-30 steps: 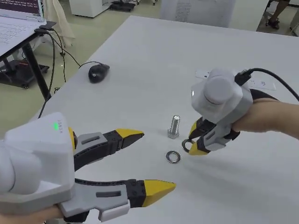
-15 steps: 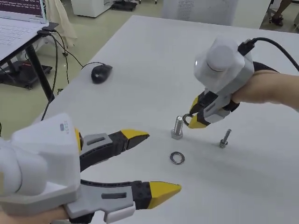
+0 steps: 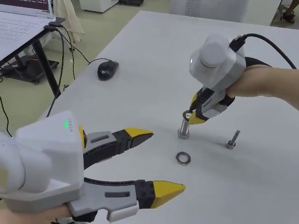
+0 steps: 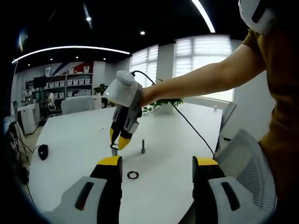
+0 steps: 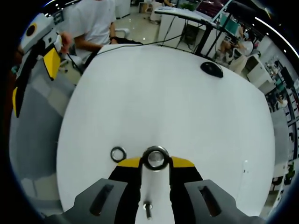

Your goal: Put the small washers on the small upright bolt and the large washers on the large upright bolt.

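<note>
Just above the large bolt, the right gripper has its jaws pinched on a washer, which sits at the bolt's tip; contact unclear. Second washer lies flat on desk near that bolt. Small bolt stands well apart from it. Left gripper: jaws spread wide, empty, short of the large bolt.

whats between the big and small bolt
Bare table between big bolt and small bolt, in the head view; the loose washer sits off that line.
</note>
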Action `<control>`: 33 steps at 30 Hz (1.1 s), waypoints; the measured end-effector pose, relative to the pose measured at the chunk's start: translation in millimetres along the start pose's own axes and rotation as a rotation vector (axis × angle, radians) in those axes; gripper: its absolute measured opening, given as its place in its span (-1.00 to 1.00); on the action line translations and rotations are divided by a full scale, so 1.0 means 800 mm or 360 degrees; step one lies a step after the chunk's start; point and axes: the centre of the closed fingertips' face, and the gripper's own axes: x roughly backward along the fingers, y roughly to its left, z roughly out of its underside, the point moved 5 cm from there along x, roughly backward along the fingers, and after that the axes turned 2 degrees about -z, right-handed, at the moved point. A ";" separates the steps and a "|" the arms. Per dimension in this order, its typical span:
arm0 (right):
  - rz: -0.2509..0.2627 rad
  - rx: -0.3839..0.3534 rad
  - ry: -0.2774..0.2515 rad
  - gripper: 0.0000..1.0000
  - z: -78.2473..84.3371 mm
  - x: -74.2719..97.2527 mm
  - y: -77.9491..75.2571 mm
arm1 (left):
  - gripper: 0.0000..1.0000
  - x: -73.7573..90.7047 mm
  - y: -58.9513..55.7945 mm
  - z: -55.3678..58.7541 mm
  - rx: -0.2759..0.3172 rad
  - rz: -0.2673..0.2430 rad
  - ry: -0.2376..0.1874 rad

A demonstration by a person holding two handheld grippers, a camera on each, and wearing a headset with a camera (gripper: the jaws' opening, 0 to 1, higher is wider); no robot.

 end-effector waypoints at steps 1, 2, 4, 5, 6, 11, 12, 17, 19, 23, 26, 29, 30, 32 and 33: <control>0.0004 0.0002 -0.0011 -0.56 -0.001 0.000 -0.002 | 0.19 0.000 0.000 0.000 0.0003 0.0000 0.0002; 0.0005 -0.0004 -0.0018 -0.56 -0.002 0.000 -0.003 | 0.19 -0.001 0.000 0.001 0.0005 0.0002 0.0003; -0.0001 -0.0008 -0.0019 -0.56 -0.003 -0.002 0.000 | 0.19 -0.002 0.000 0.003 0.0014 0.0002 0.0006; -0.0008 0.0000 -0.0008 -0.56 -0.002 -0.005 0.003 | 0.19 -0.002 0.000 0.004 0.0017 0.0002 0.0012; -0.0018 0.0008 0.0010 -0.56 0.000 -0.008 0.004 | 0.19 -0.002 0.000 0.005 0.0019 0.0002 0.0013; -0.0006 0.0027 0.0045 -0.56 0.003 -0.013 0.000 | 0.19 -0.003 0.000 0.007 0.0032 0.0000 0.0014; -0.0006 0.0030 0.0048 -0.56 0.004 -0.016 0.000 | 0.19 -0.003 0.000 0.008 0.0033 0.0000 0.0015; -0.0015 0.0045 0.0074 -0.56 0.006 -0.028 0.001 | 0.19 -0.003 0.001 0.007 0.0036 -0.0005 0.0009; -0.0020 0.0056 0.0091 -0.56 0.007 -0.033 0.002 | 0.19 -0.004 0.001 0.007 0.0033 -0.0005 0.0008; -0.0021 0.0057 0.0100 -0.56 0.010 -0.041 0.001 | 0.19 -0.003 0.003 0.007 0.0033 -0.0009 0.0008; -0.0027 0.0033 0.0102 -0.56 0.013 -0.045 0.003 | 0.19 -0.003 0.002 0.010 0.0030 -0.0009 0.0019; -0.0020 0.0023 0.0091 -0.56 0.014 -0.050 0.002 | 0.19 -0.004 0.001 0.012 0.0025 -0.0004 0.0036; -0.0024 0.0015 0.0090 -0.55 0.015 -0.052 0.001 | 0.19 -0.004 0.000 0.012 0.0027 -0.0004 0.0036; -0.0025 0.0013 0.0085 -0.55 0.015 -0.056 0.005 | 0.19 -0.003 0.000 0.013 0.0034 -0.0003 0.0035; -0.0024 0.0016 0.0082 -0.55 0.014 -0.058 0.006 | 0.19 -0.004 0.000 0.013 0.0034 -0.0002 0.0034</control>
